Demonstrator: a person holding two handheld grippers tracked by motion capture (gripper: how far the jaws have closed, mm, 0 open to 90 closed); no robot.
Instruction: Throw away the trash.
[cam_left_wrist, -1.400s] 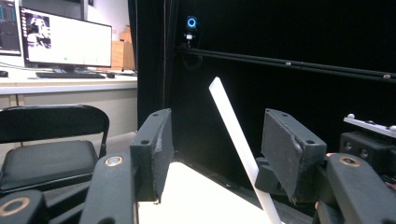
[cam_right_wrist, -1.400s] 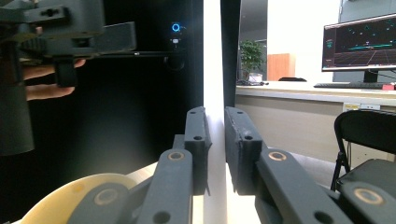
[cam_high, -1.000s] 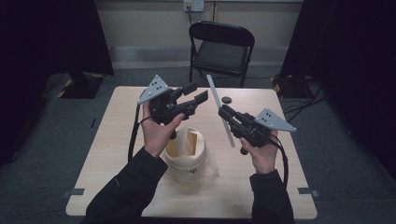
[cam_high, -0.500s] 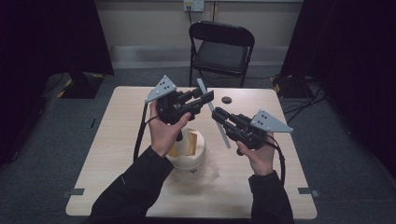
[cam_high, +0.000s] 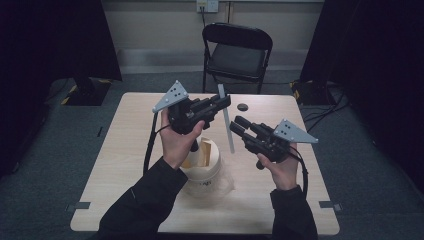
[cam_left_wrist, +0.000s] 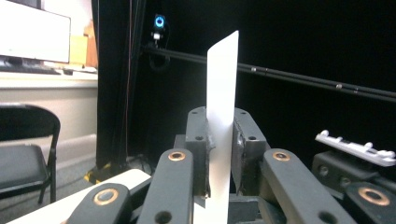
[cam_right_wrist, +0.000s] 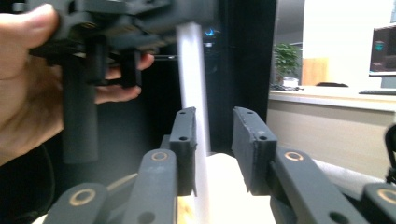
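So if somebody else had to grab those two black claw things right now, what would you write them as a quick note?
Left gripper: shut on the white strip, held upright above the table.
Right gripper: open, jaws either side of the strip's lower part, not pinching it.
White tub: on the table below the hands, with tan pieces standing inside.
Done: the strip is lifted and in the left gripper.
Left: probably setting the strip into the tub; that's my guess.

Flat white plastic strip (cam_high: 226, 119): long, narrow, straight, unbent. Stands nearly upright at centre frame in the high view, held above the table. In the left gripper view (cam_left_wrist: 220, 130) it is pinched near its lower part, top end free.
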